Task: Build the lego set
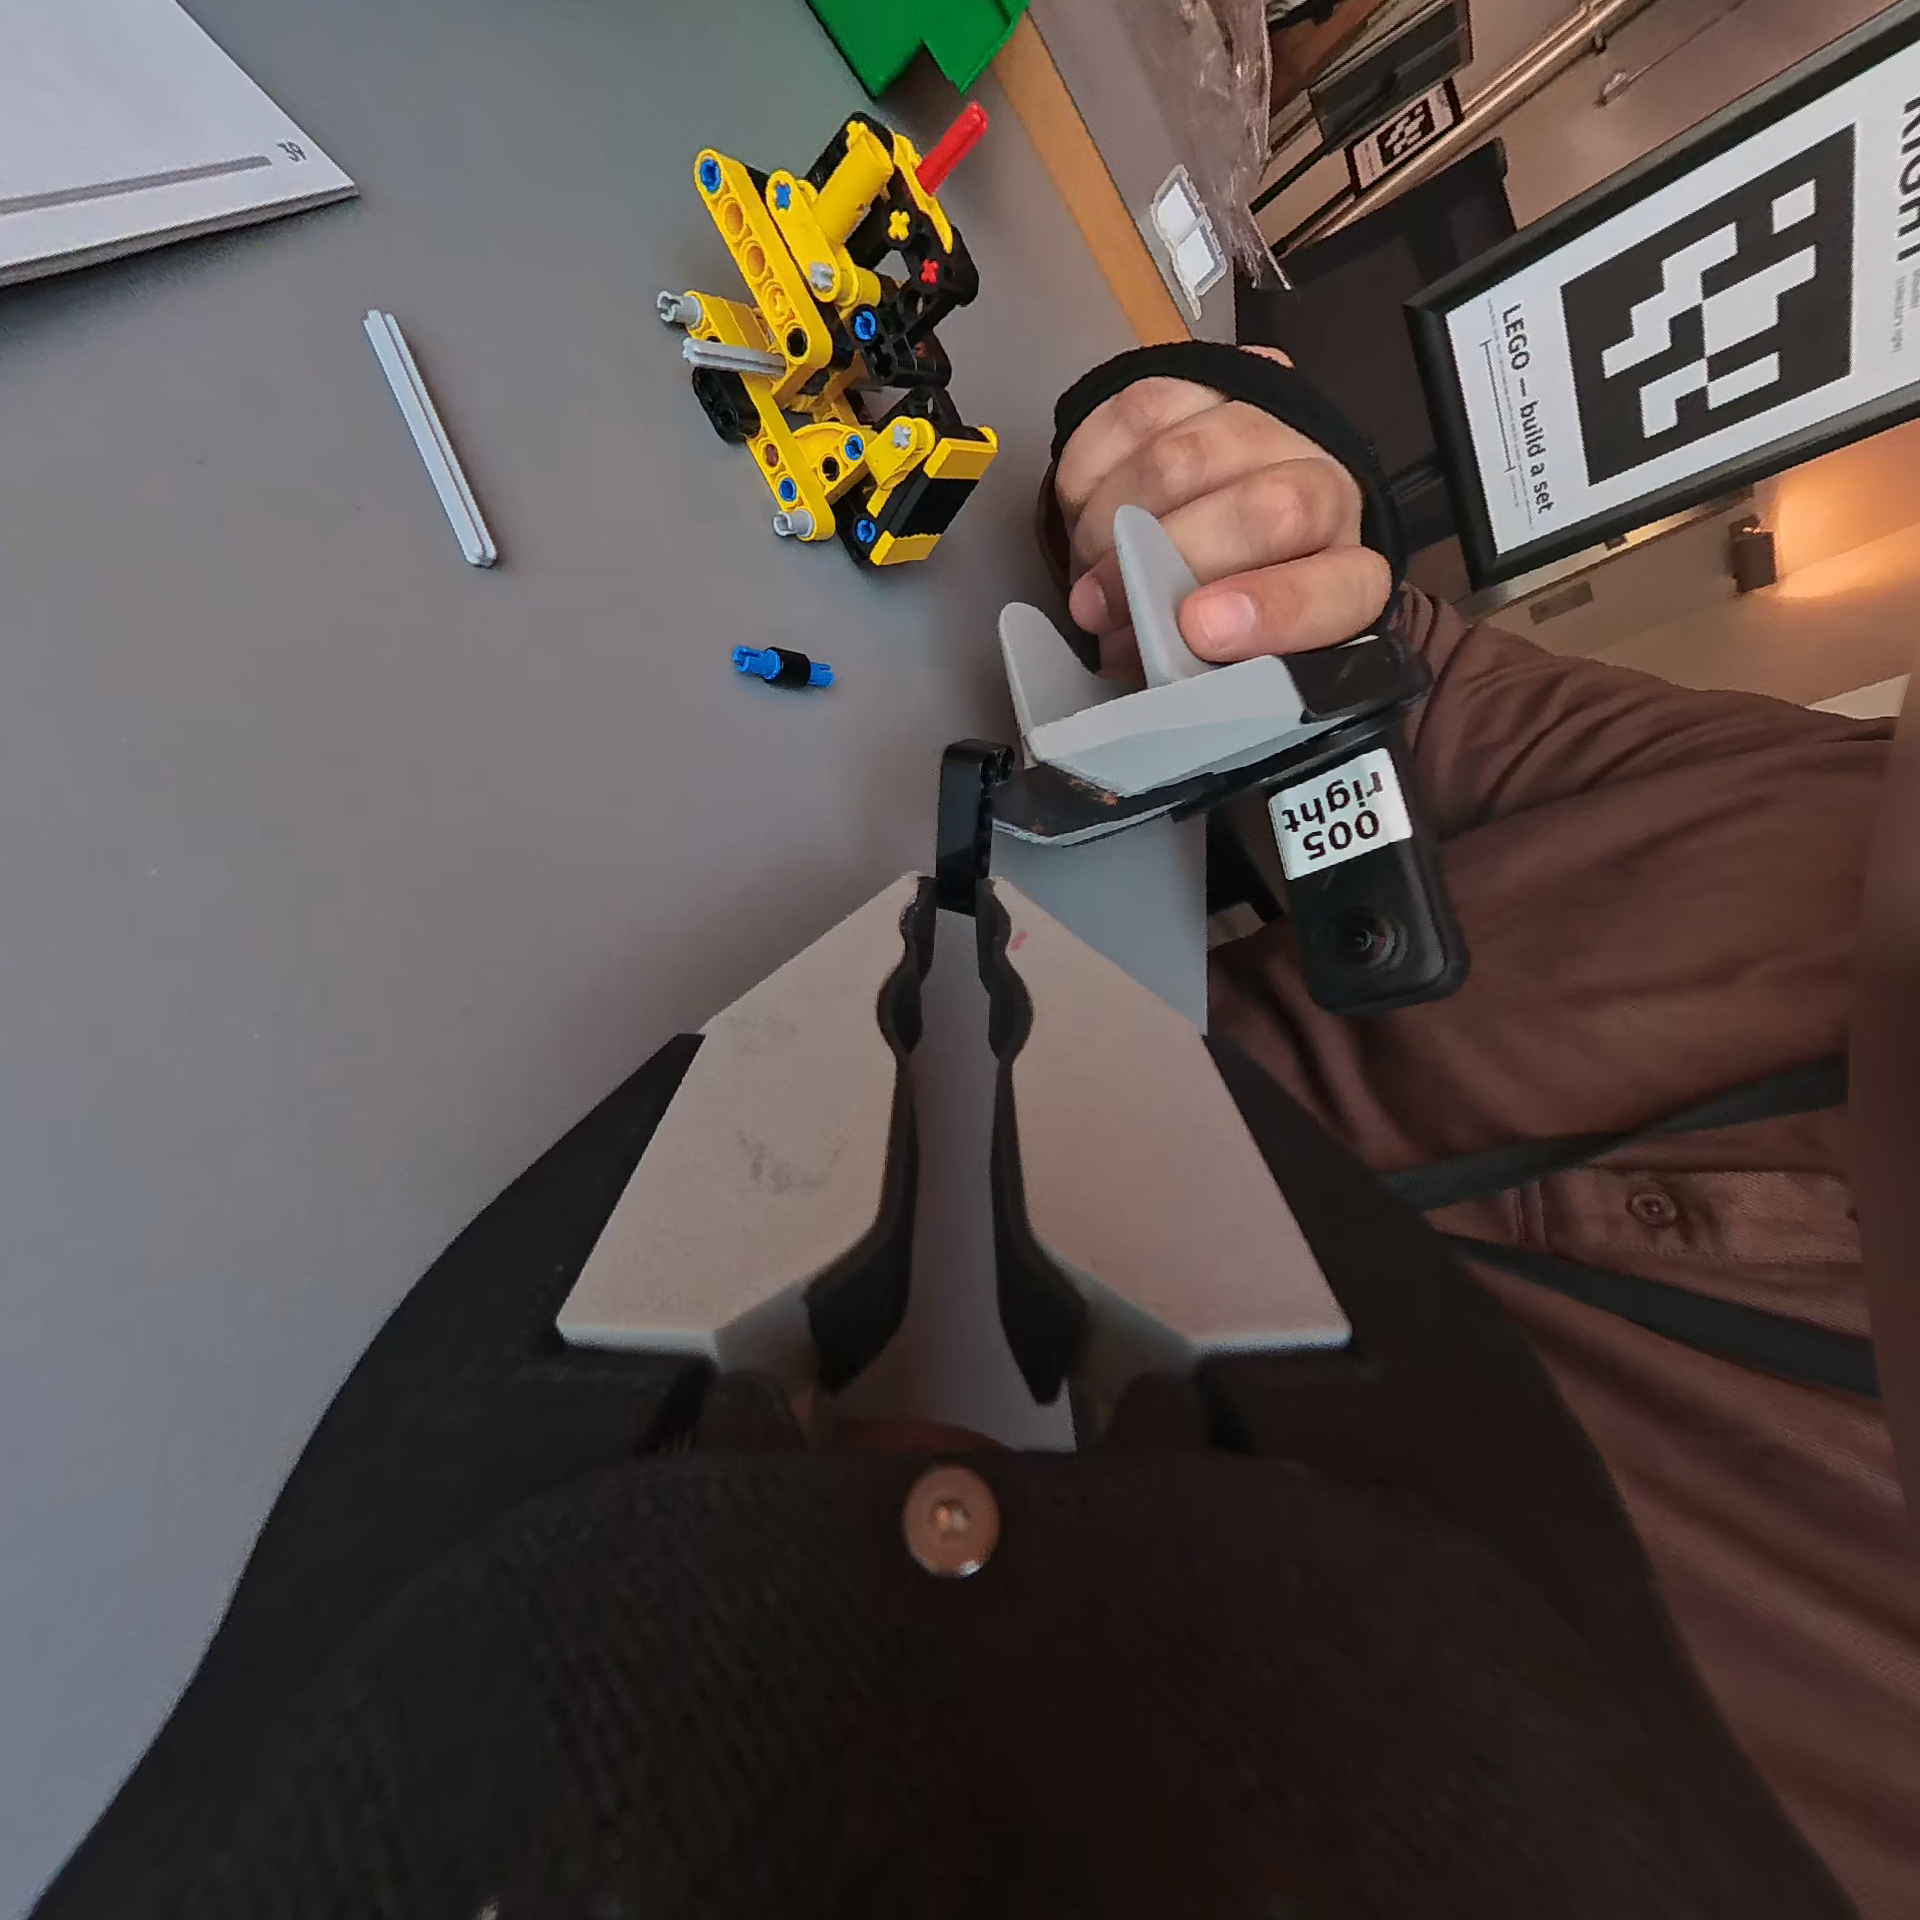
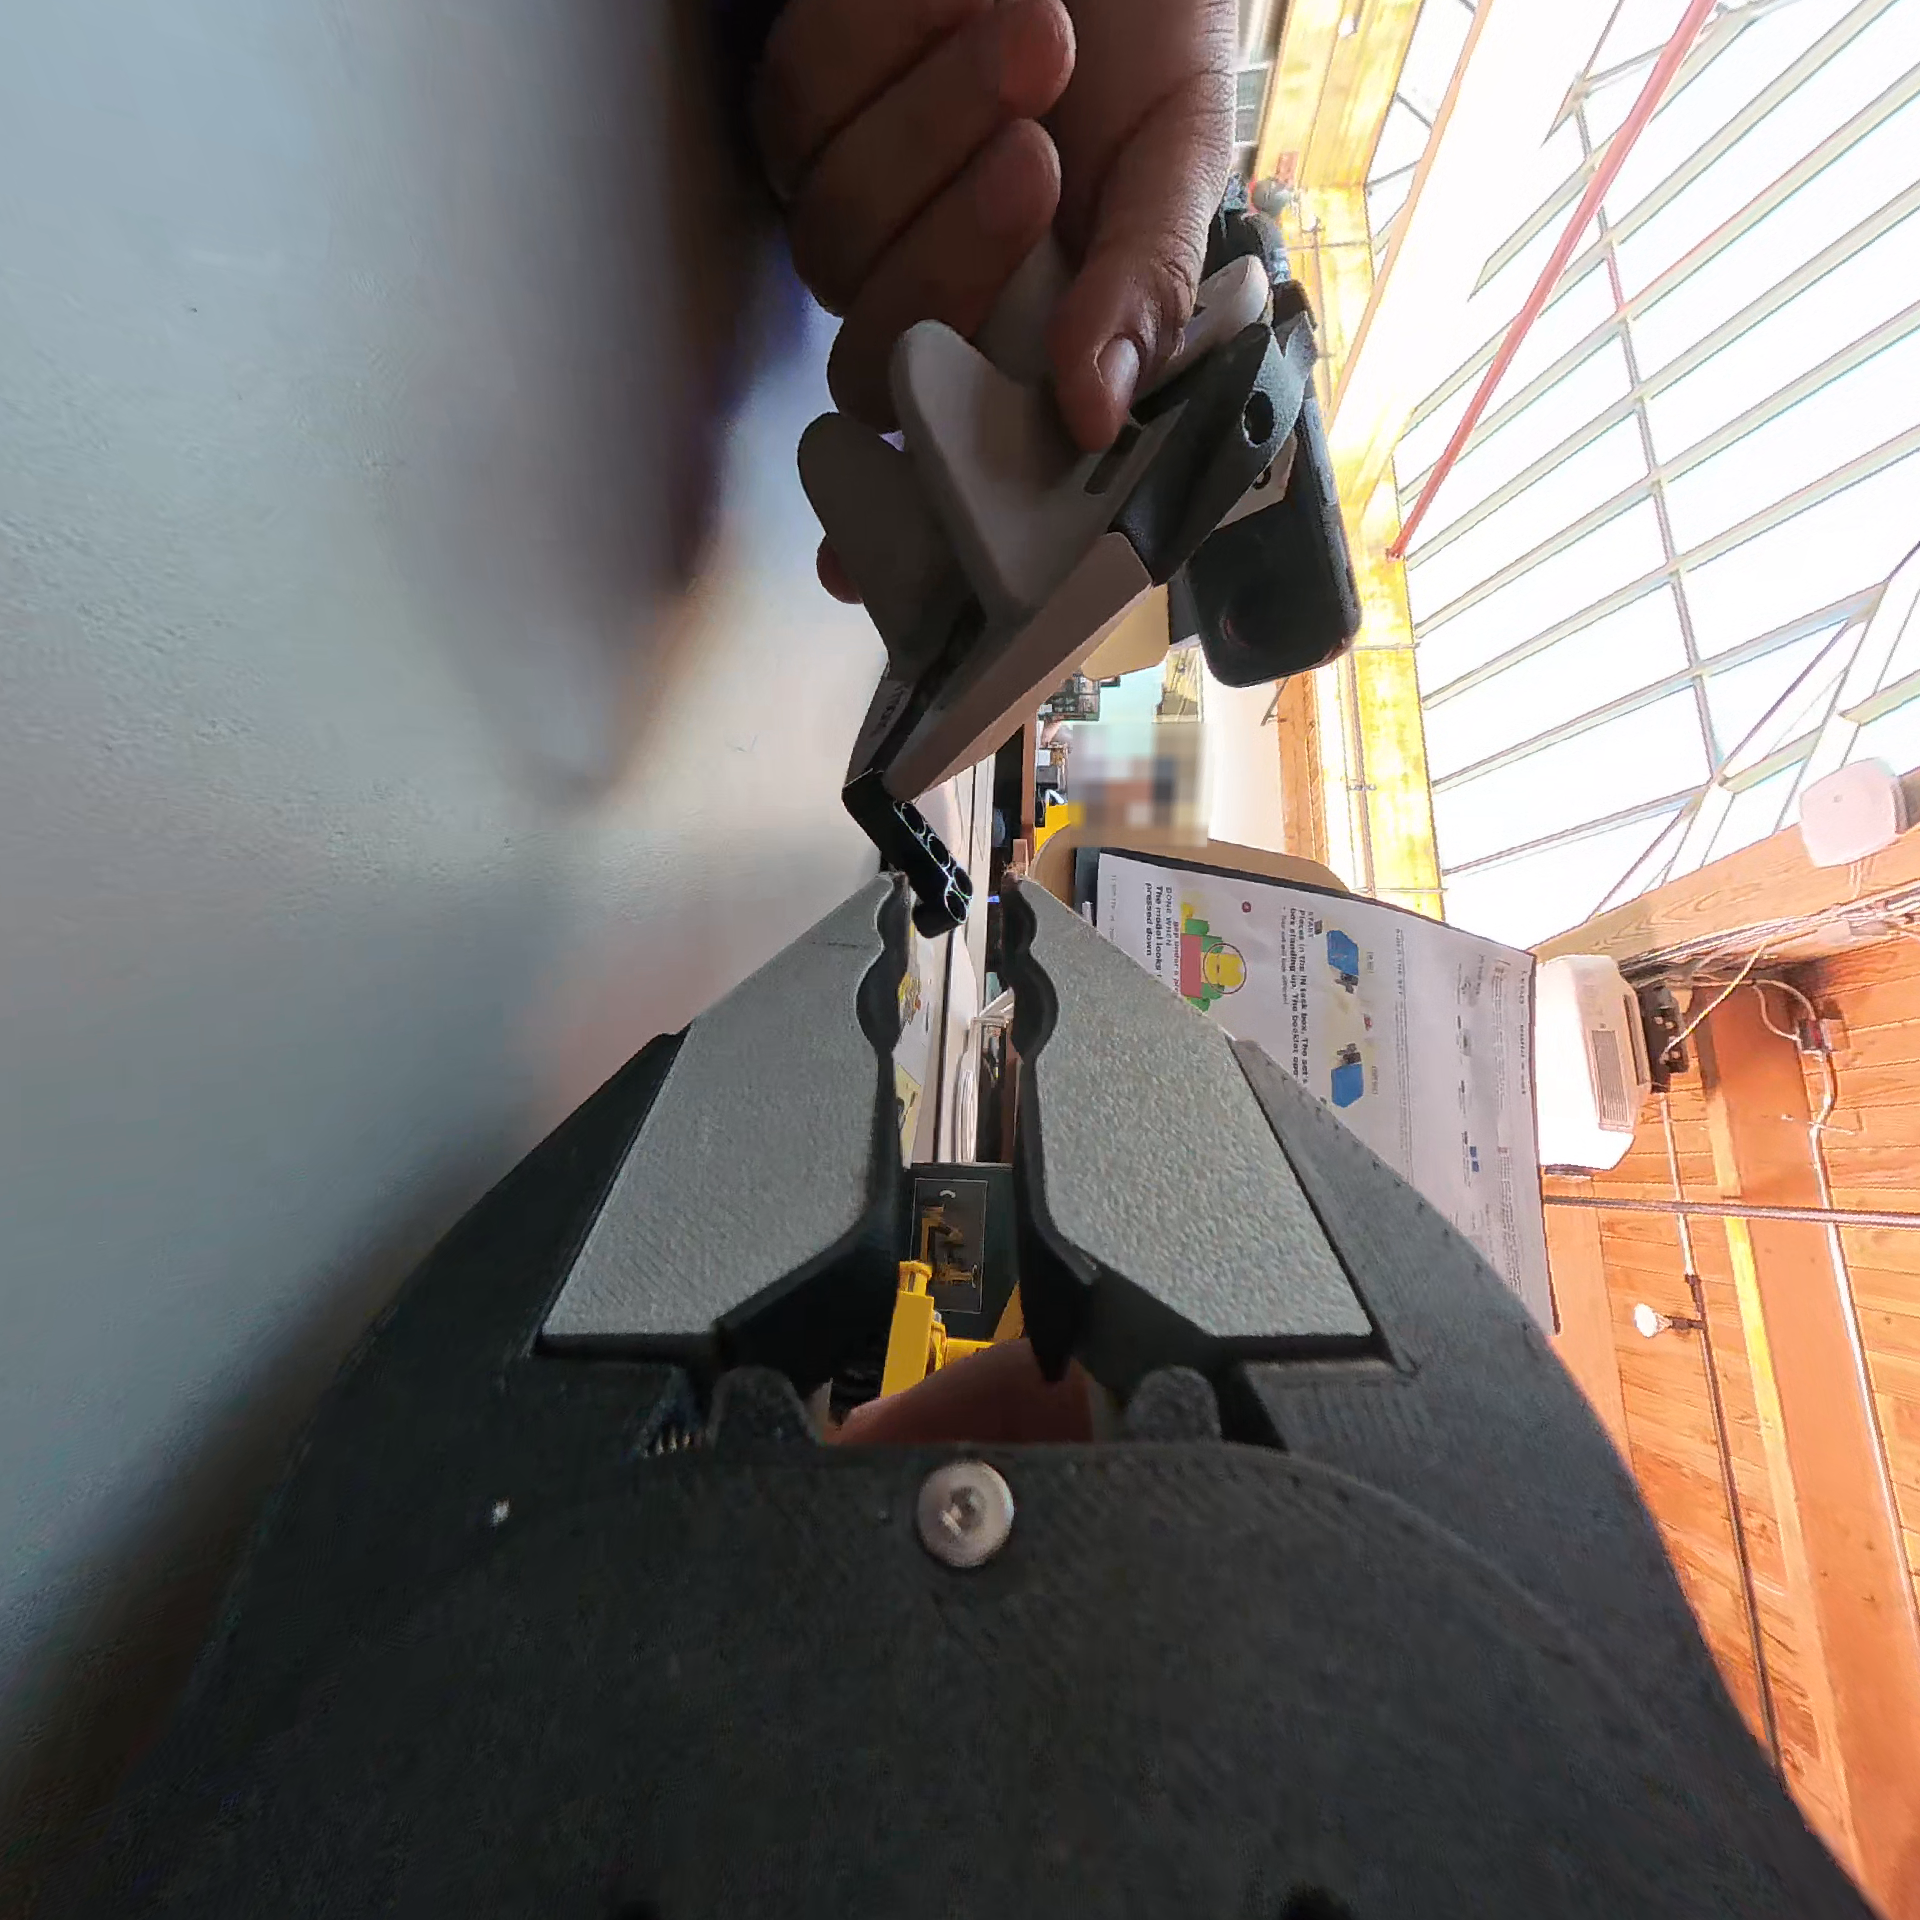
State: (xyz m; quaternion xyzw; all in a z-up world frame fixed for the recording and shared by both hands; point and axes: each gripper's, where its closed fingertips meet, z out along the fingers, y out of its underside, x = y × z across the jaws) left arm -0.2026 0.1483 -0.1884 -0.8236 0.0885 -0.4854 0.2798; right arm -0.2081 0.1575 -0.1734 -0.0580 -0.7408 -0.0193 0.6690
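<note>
Left gripper [image 1: 956,904] pinches the lower end of the black bent beam [image 1: 968,821] mid-frame; right gripper [image 2: 951,899] sits spread, its tip seemingly touching the beam's upper end. Yellow lego model [image 1: 831,343] rests on the grey table [image 1: 260,831], upper centre.

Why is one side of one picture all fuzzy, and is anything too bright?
Right wrist view: the left side is a smeared blur beside the person's hand, and the big grid windows glare white. Left wrist view: sharp and evenly lit, with the yellow and black brick model clear on the grey table.
</note>
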